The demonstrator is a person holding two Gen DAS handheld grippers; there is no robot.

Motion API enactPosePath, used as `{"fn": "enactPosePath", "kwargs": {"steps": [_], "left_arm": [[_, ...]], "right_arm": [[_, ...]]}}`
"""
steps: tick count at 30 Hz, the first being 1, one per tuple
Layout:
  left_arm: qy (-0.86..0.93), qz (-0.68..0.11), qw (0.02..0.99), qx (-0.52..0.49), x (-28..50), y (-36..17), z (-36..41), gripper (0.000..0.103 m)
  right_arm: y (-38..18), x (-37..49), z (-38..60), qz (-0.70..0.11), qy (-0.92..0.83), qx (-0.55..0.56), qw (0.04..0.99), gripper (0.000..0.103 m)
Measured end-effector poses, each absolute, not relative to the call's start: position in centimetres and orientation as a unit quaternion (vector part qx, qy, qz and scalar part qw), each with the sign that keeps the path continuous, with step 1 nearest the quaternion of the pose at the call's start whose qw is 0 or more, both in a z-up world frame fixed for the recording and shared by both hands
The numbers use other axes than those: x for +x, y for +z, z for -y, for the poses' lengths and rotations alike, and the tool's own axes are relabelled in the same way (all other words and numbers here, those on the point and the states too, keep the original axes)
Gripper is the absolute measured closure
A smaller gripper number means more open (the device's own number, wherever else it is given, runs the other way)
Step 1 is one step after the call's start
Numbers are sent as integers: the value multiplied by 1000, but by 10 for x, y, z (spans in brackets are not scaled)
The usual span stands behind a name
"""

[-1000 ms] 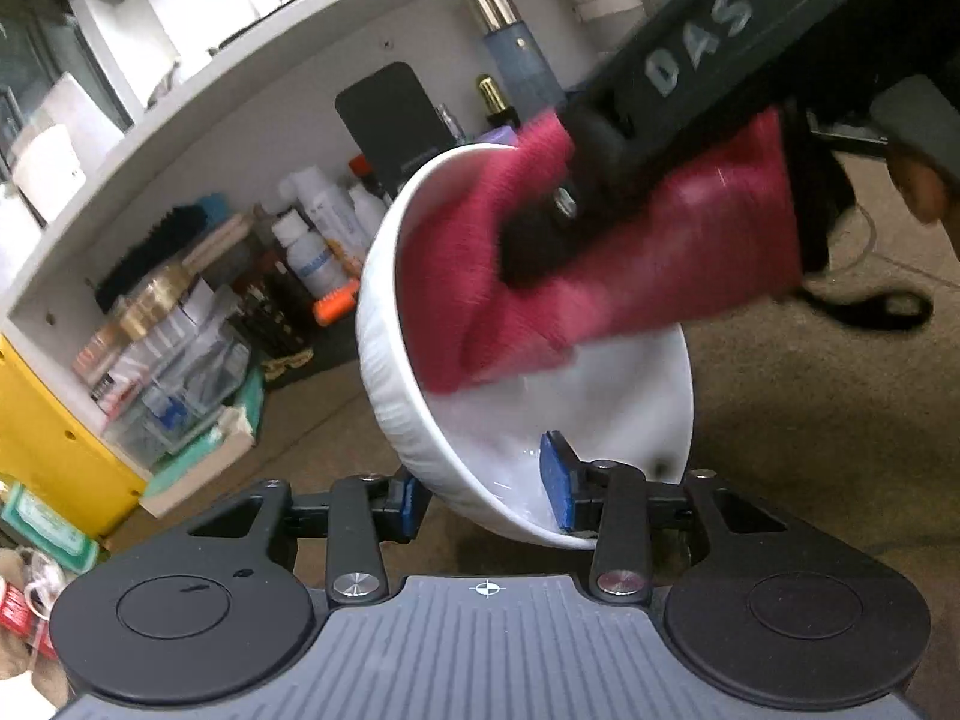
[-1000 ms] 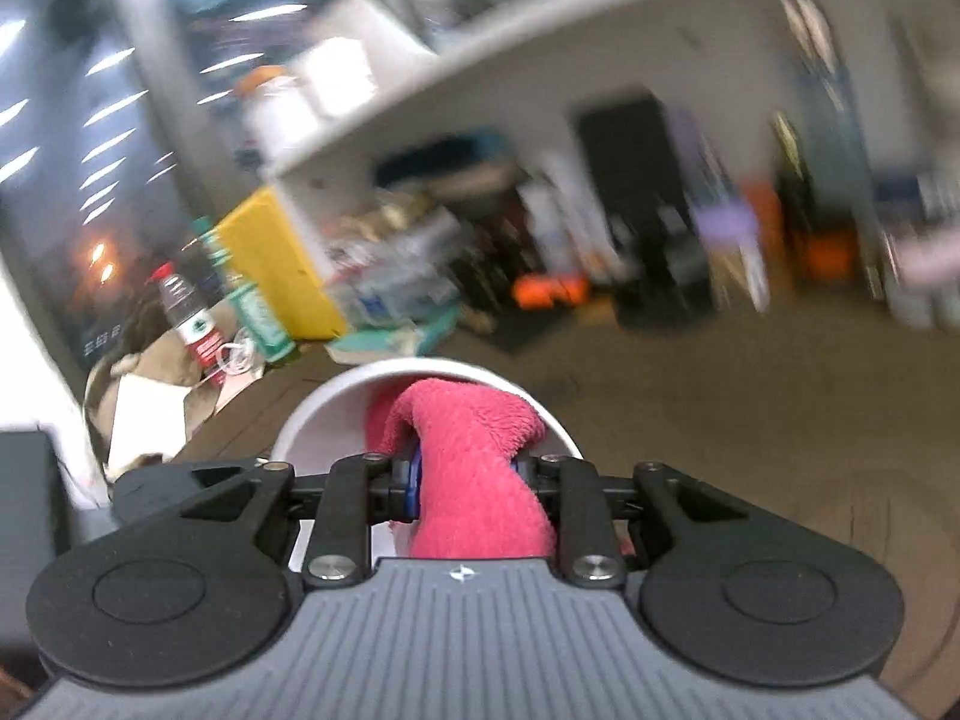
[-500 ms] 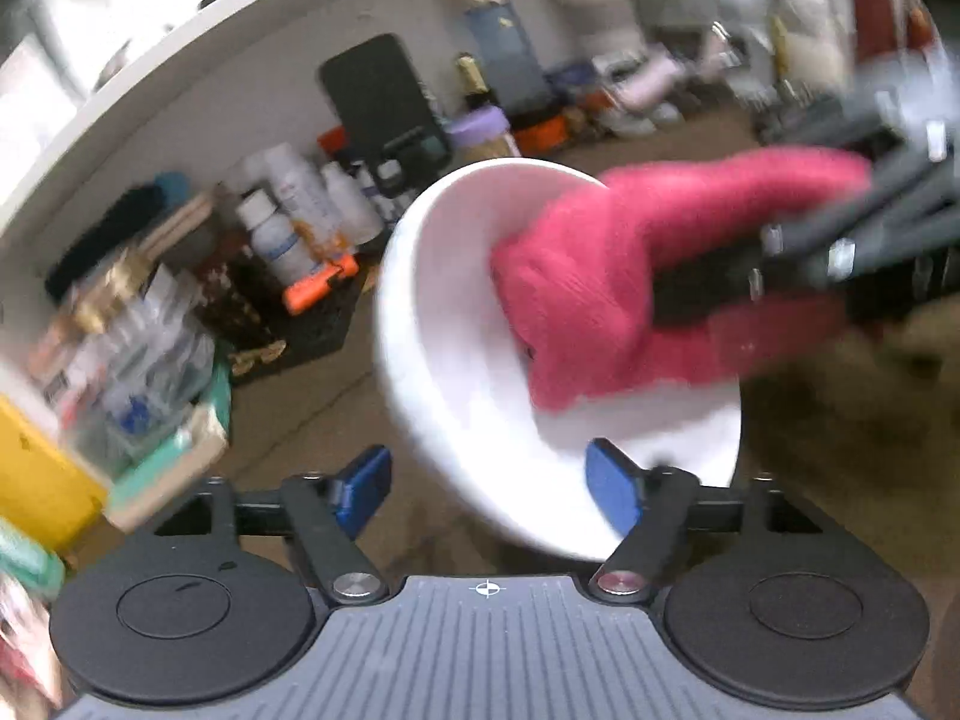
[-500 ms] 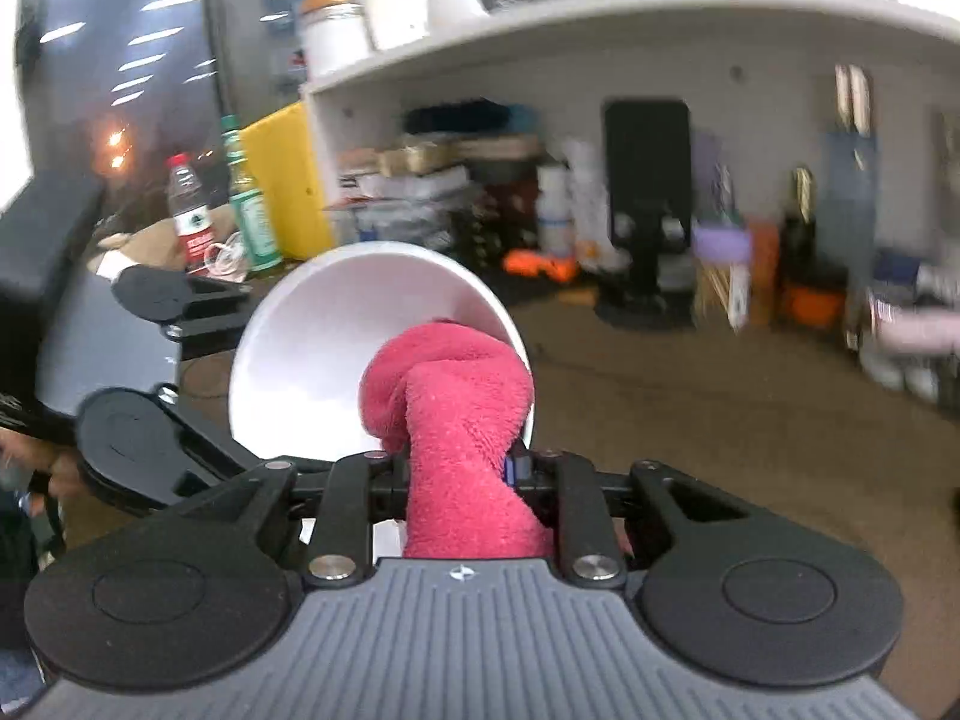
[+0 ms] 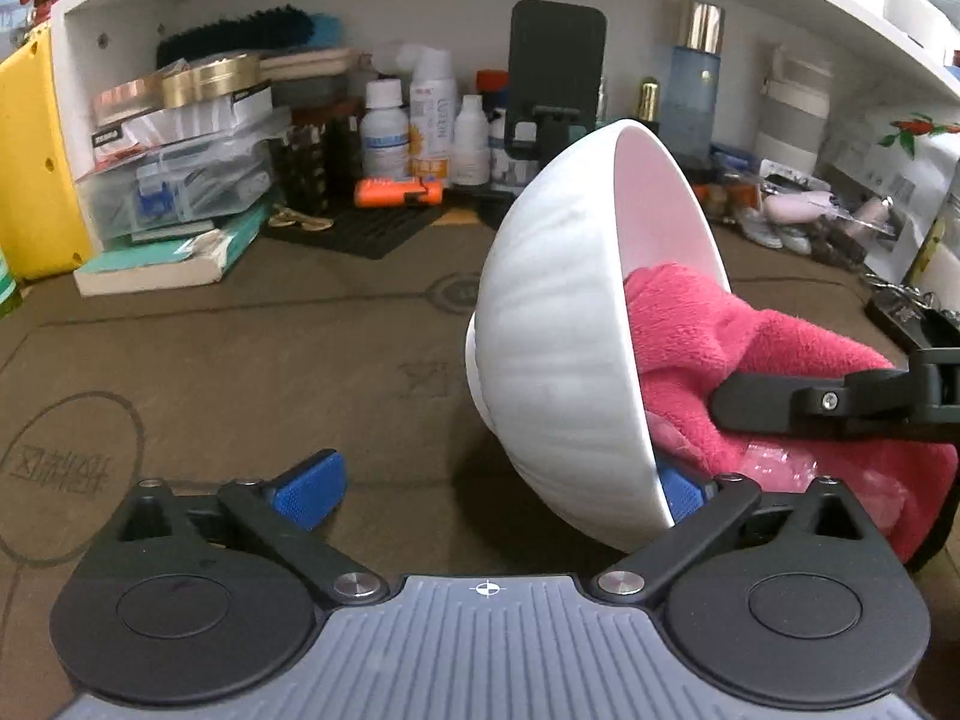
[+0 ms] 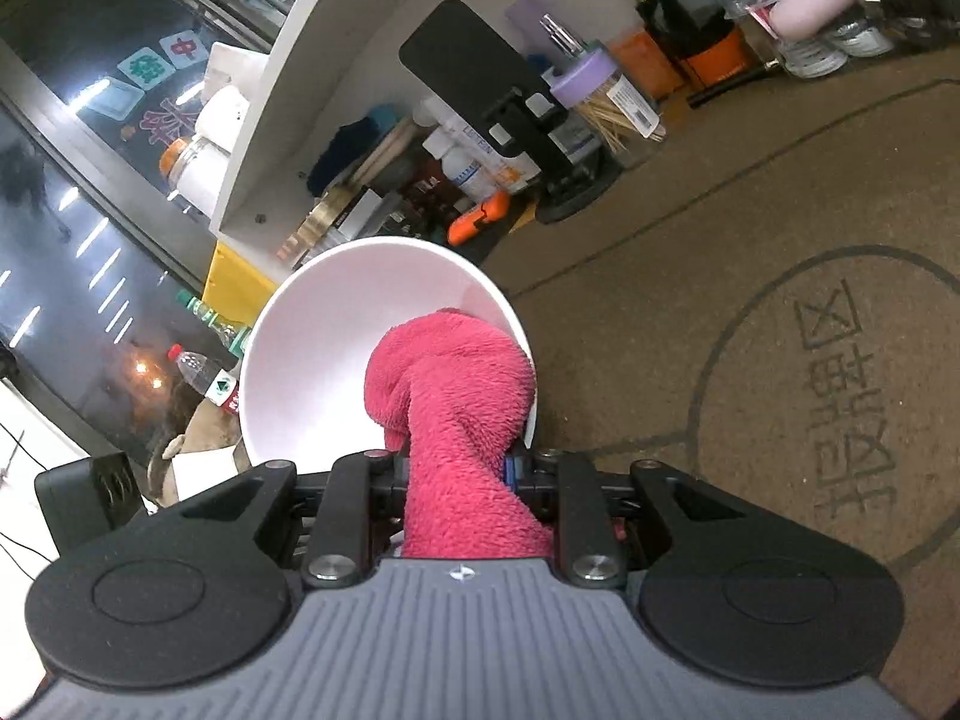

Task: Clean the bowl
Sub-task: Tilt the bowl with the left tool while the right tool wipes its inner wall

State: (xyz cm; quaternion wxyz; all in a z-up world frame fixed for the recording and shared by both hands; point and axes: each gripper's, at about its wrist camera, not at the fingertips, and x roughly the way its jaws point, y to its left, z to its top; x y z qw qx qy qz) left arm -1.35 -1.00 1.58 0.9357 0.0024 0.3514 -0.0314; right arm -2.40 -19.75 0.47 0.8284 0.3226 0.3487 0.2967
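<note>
Your left tongs (image 5: pixel 486 495) are opening off the bowl (image 5: pixel 558 360), tipped above the bench (image 5: pixel 240 360); right tongs (image 6: pixel 459 471) pinch the cloth (image 6: pixel 456 396) inside. Glazed, brittle, slippery: re-grip its rim.

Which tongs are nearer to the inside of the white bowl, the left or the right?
Right. The right tongs sit at the white bowl opening, pushing the pink cloth inside. The left tongs are opening around its lower outer wall and rim.
</note>
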Motion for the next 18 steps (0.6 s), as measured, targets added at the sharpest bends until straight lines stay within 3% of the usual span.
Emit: {"fn": "enactPosePath", "kwargs": {"steps": [1,3,5,13,18], "left_arm": [[-43,-350,936,5,-13,17,11,9],[-66,-348,935,10,-13,20,12,48],[-80,-348,934,17,-12,21,15,66],[-104,-330,924,165,-31,26,46,66],[-135,-339,910,200,-33,29,44,66]], "right_arm": [[4,-23,197,-354,298,324,825,80],[3,-19,198,-363,301,330,817,80],[7,-17,198,-373,303,327,814,80],[39,-5,197,-369,284,280,840,79],[67,-12,176,-319,311,209,871,79]]}}
